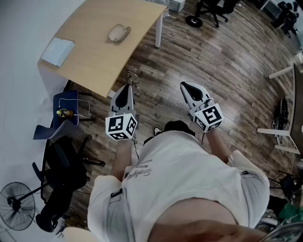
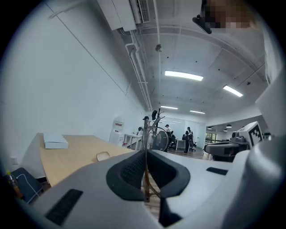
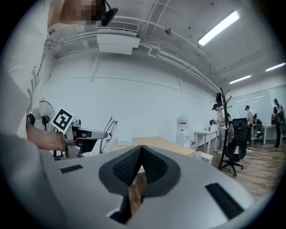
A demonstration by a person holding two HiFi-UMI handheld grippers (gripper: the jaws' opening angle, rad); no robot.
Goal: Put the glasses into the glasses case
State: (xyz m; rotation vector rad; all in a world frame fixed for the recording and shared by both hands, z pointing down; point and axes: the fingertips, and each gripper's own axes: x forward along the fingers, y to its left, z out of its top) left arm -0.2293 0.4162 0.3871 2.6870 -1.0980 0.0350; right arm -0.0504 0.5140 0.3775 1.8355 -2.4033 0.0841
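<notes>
The thin wire-framed glasses [image 1: 133,78] hang in the air off the table's near corner, pinched by one temple in my left gripper [image 1: 129,88], which is shut on them. In the left gripper view the glasses [image 2: 157,133] stick up past the closed jaw tips of the left gripper [image 2: 145,153]. The beige oval glasses case [image 1: 119,33] lies on the wooden table [image 1: 94,56], well ahead of both grippers, and shows small as the case [image 2: 103,156]. My right gripper [image 1: 186,86] is shut and holds nothing; its pads meet at the tip of the right gripper [image 3: 141,148].
A white box [image 1: 57,51] rests at the table's left end. Under the table stand a blue bag [image 1: 66,111] and a black office chair [image 1: 59,175]. A fan [image 1: 16,205] is at the bottom left. More chairs [image 1: 210,9] and white desks stand farther off.
</notes>
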